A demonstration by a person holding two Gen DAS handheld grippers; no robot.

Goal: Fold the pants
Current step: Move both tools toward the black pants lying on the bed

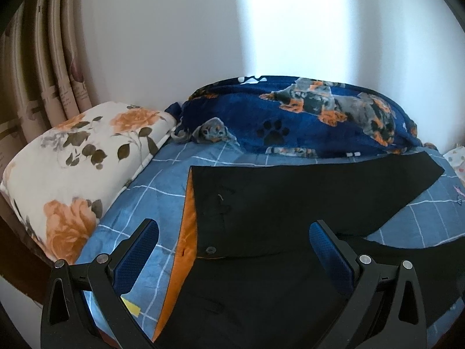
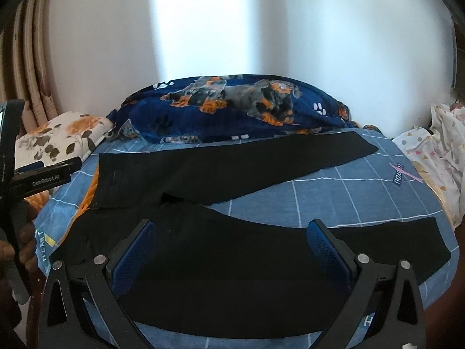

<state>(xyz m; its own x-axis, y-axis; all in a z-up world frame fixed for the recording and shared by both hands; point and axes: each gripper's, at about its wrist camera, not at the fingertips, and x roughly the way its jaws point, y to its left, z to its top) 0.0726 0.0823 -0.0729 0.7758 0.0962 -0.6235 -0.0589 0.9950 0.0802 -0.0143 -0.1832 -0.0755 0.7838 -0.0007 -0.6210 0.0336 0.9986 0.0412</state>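
Judging from how the pants (image 2: 203,174) lie, no fold is made yet: they are spread flat on the bed (image 2: 348,197), legs parted in a V, so the whole folding is left. The left gripper (image 1: 234,250) is held wide with nothing between its blue pads; the waistband, its button (image 1: 210,250) and an orange lining are seen just ahead of it. The right gripper (image 2: 231,247) is likewise spread and holds nothing, the near leg lying under and ahead of it, the far leg beyond. The cloth looks matte black, thin and limp. Beyond it a plush dog-print blanket (image 2: 232,110) is bunched; a floral pillow (image 1: 78,157) sits ahead to the left.
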